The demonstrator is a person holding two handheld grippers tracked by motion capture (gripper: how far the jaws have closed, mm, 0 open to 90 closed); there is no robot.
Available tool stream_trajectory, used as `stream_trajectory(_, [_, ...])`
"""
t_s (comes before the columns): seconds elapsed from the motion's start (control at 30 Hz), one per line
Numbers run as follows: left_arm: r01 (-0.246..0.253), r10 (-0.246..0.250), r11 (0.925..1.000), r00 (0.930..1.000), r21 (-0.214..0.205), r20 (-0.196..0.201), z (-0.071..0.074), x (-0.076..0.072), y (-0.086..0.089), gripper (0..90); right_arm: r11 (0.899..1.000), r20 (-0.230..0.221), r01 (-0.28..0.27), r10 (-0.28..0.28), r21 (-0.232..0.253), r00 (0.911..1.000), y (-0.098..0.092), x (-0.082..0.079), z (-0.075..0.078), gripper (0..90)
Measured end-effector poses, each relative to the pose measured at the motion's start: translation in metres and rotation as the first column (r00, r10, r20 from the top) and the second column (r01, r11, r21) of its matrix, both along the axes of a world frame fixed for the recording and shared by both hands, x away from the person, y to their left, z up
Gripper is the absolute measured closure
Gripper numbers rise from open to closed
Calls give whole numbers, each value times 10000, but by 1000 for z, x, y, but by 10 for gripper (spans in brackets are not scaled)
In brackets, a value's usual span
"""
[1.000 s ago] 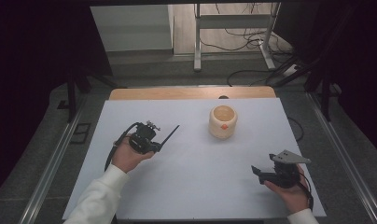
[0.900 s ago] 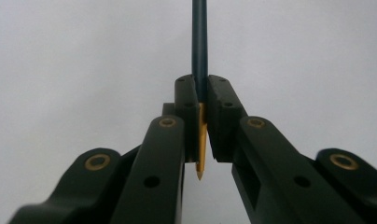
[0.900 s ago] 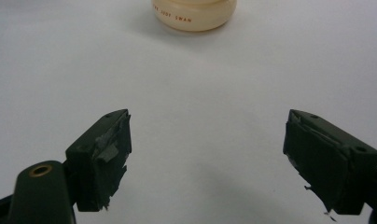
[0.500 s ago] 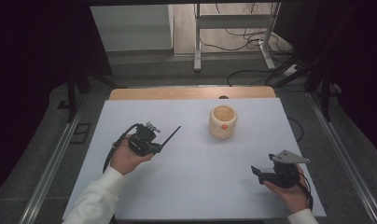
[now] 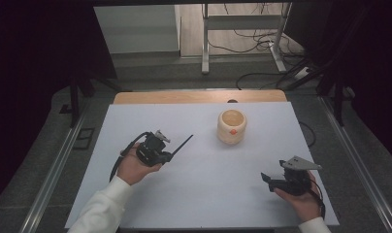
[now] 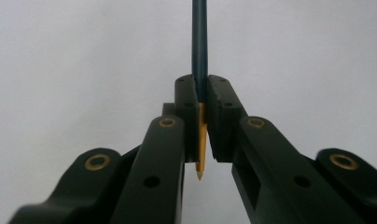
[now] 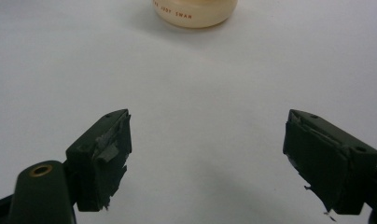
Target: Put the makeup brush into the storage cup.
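White sheet: it covers the table (image 5: pixel 204 204) where you work, with a strip of bare wood along the far edge.
Pencil: your left gripper (image 5: pixel 171 154) has its jaws clamped on a dark pencil (image 5: pixel 183 144), near the sharpened end. In the high view the shaft sticks out past the jaws, slanting up and to the right, toward the cup.
Pencil, close up: in the left gripper view, the pencil (image 6: pixel 200 51) runs straight up from between the pads, dark blue-green along the shaft. Its yellowish sharpened tip points back toward the camera and pokes out below the pads.
Left gripper: in its own view the gripper (image 6: pixel 201 116) shows both pads pressed flat on the pencil from either side, over plain white sheet.
Cup: a pale, cream-coloured cup (image 5: pixel 232 126) stands upright on the far middle of the sheet, its mouth open to the top, an orange mark on its near side. It stands apart from the pencil's free end.
Right gripper: your right gripper (image 5: pixel 268 180) rests low at the near right of the sheet, jaws wide apart, nothing between them. It points left, well apart from the cup.
Right gripper, close up: its own view shows the gripper (image 7: pixel 207 140) with worn tape on both pads, bare sheet in the gap, and the cup (image 7: pixel 195 11) at the top edge.
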State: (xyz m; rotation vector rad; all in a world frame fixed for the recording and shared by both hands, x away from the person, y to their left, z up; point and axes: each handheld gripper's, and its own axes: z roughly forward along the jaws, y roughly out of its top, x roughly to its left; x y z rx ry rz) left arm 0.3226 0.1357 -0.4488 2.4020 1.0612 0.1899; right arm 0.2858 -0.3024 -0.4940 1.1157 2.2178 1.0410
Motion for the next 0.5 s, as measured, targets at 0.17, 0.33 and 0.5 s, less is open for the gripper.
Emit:
stream_trajectory(0.17, [305,-305,9995,9995,0,87,1,-3,-6,839,10000,46,38,-38,3,10000,-1,0,1,159])
stream_trajectory(0.33, [529,-529,9986,9985,36,149,1,-6,-13,839,10000,65,-3,3,-10,10000,-1,0,1,158])
stream_trajectory(0.5, [769,-771,9970,9969,100,143,0,-7,-19,839,10000,61,-45,45,4,10000,0,-1,1,158])
